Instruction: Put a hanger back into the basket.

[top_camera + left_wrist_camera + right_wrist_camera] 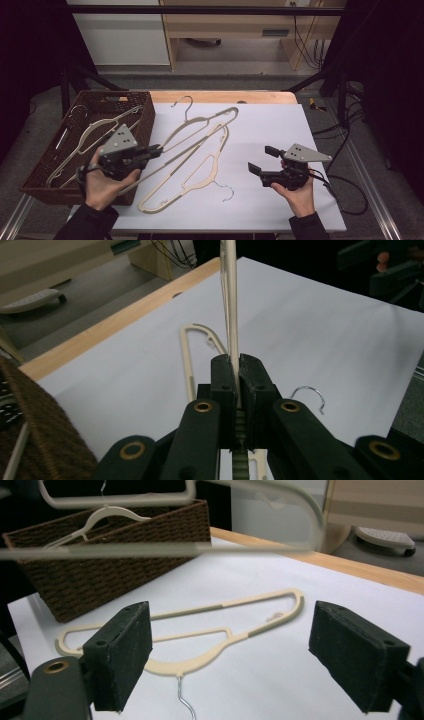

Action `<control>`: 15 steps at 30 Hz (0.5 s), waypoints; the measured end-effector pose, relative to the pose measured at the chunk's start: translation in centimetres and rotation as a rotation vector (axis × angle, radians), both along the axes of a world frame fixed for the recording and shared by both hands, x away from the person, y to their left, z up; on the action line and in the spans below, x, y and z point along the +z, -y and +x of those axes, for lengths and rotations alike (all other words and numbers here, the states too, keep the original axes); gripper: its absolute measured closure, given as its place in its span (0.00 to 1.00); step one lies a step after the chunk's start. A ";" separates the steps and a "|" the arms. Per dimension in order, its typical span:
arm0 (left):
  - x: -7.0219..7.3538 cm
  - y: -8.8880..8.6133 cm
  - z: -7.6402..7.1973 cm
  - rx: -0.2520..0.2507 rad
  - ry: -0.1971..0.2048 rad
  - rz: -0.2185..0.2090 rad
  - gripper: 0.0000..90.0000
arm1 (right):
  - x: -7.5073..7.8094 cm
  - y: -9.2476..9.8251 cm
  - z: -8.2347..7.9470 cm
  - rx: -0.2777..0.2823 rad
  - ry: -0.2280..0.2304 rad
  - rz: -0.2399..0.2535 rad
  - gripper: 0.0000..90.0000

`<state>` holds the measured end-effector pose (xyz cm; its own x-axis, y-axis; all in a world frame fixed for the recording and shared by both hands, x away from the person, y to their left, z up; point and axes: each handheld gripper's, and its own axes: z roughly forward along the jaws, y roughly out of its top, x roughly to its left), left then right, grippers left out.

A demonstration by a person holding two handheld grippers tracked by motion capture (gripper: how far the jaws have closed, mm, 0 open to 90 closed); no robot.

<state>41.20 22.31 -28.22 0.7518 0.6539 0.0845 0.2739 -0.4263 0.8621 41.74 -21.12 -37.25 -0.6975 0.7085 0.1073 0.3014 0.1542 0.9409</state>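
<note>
My left gripper (157, 148) is shut on the thin lower bar of a cream hanger (215, 116), which hangs tilted over the white sheet with its metal hook (187, 102) at the far side. In the left gripper view the jaws (238, 360) pinch that bar (227, 290), which rises straight up. A second cream hanger (216, 160) lies flat on the sheet, its hook (227, 192) toward me. My right gripper (263, 159) stands open to the right of it, nothing between its pads (120, 655). The lying hanger (200, 660) shows beyond them.
A dark wicker basket (145, 120) stands at the table's left edge with more hangers (95, 130) in it. The white sheet (280, 125) covers the wooden tabletop. In the right gripper view the raised hanger (150, 550) crosses in front of the basket (125, 565).
</note>
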 end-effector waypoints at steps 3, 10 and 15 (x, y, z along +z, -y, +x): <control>1.0 -2.1 0.4 0.014 0.024 -0.019 0.95 | -0.3 0.7 -0.2 -0.015 -0.006 -0.005 0.17; 2.1 -7.3 1.7 0.080 0.056 -0.042 0.95 | -0.7 2.3 -0.6 -0.048 -0.008 0.002 0.12; 2.0 -10.7 2.6 0.128 0.071 -0.059 0.95 | -0.8 2.9 -0.9 -0.055 0.002 -0.006 0.09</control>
<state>43.79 32.99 -26.23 0.6553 0.7497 0.0930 0.2607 -0.3399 0.9036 40.86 -24.04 -38.02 -0.6577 0.7463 0.1020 0.3079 0.1427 0.9406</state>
